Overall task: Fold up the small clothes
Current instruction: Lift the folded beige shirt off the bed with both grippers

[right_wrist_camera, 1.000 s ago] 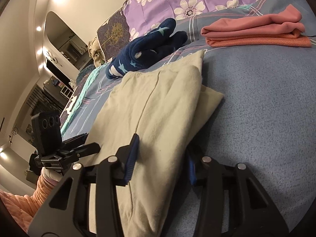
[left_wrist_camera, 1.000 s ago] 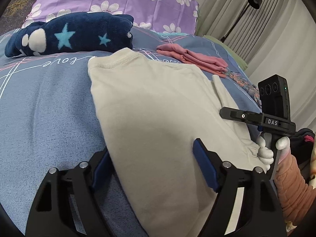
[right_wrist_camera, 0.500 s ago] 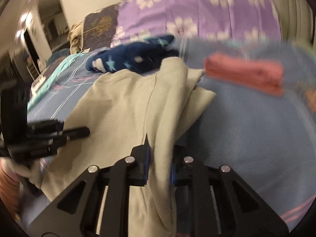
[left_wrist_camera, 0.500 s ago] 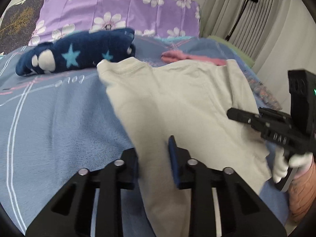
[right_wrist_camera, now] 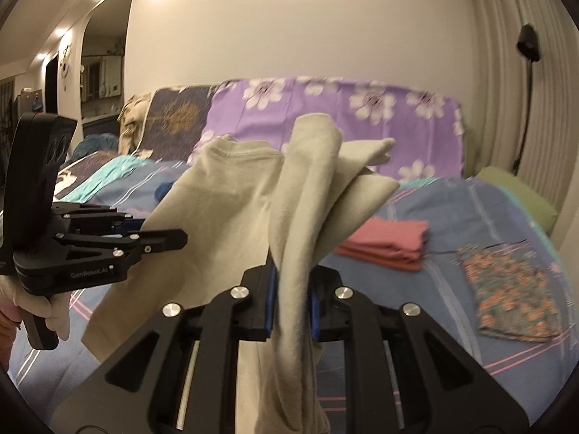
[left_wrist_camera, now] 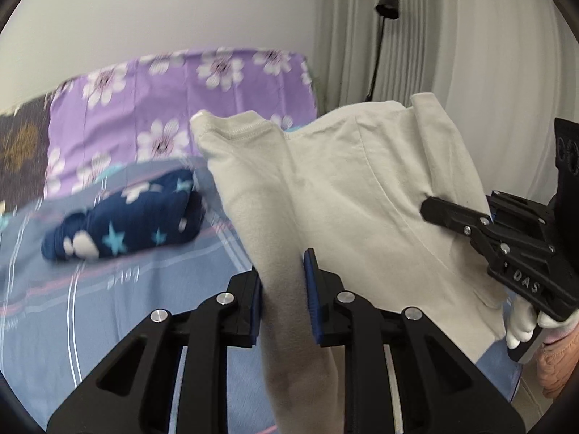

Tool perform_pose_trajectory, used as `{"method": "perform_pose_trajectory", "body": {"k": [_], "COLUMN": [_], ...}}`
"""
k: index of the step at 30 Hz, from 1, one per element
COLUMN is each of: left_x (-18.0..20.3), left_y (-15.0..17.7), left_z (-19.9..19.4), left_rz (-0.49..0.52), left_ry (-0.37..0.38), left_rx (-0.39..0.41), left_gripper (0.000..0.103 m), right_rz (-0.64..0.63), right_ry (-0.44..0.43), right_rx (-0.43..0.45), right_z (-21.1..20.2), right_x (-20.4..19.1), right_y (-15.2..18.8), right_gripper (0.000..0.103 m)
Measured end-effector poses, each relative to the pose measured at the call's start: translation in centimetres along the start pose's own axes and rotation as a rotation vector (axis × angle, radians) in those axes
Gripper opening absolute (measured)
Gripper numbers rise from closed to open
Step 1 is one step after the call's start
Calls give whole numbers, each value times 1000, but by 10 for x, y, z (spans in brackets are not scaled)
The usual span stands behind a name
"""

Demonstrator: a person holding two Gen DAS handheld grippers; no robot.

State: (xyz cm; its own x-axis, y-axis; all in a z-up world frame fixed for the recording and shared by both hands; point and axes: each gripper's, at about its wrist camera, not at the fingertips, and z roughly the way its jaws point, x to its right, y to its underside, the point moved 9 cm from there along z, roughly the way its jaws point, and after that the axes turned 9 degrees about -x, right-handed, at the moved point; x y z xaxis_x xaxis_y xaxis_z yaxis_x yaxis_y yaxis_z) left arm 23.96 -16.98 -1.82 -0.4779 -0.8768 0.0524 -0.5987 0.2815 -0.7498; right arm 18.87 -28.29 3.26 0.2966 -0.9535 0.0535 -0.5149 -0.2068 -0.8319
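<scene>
The cream-coloured cotton T-shirt hangs in the air above the blue striped bed cover, pinched at two places. The left gripper has its blue-padded fingers clamped on a bunched fold of the shirt's edge, having just closed on it. The right gripper has likewise just closed, and its fingers squeeze a gathered strip of the same fabric. The shirt's ribbed neckline points up towards the purple pillow with white flowers. In the left wrist view, a white-gloved hand holds the right gripper's handle. On the bed lie a navy fleece bundle with pale stars, a folded pink garment stack and a flat floral-patterned cloth.
</scene>
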Motion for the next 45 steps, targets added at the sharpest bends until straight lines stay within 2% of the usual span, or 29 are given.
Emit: {"method": "perform_pose_trajectory", "body": {"k": [6,13,17,22,29,37,41,42,44,45], "left_x": [36,54,53,39,19,-10,-15,-16,-21,-24], "left_y": [-48,-99,-135,-189,-236,-248,-252,-250,-248,-245], "left_z": [6,26,49,82,131,202,238,246,263,274], "left_rz": [123,173,202,182,190,146,172,172,168,164], "left_ry": [-34,-56,-75,-102,-152,-185,-217,-214,-236,-264], "left_rx": [40,68,78,73,45,-35,-69,-98,-112,-121], "left_gripper": [20,20,19,19,19,19,20,20,24,32], "right_rz": [22,63,79,89,103,120,122,124,138,146], "right_ry": [57,87,106,122,140,166,201,207,213,213], "right_rx": [68,107,112,99,85,16,-27,-34,-50,-61], "right_z": [-23,-24,-7,26,84,163,202,209,226,235], "right_x": [36,85,119,154,201,229,240,242,249,252], "right_y": [-18,-44,-70,-105,-144,-150,-144,-143,-140,-137], "right_gripper": [14,14,14,14,14,14,14,14,14,14]}}
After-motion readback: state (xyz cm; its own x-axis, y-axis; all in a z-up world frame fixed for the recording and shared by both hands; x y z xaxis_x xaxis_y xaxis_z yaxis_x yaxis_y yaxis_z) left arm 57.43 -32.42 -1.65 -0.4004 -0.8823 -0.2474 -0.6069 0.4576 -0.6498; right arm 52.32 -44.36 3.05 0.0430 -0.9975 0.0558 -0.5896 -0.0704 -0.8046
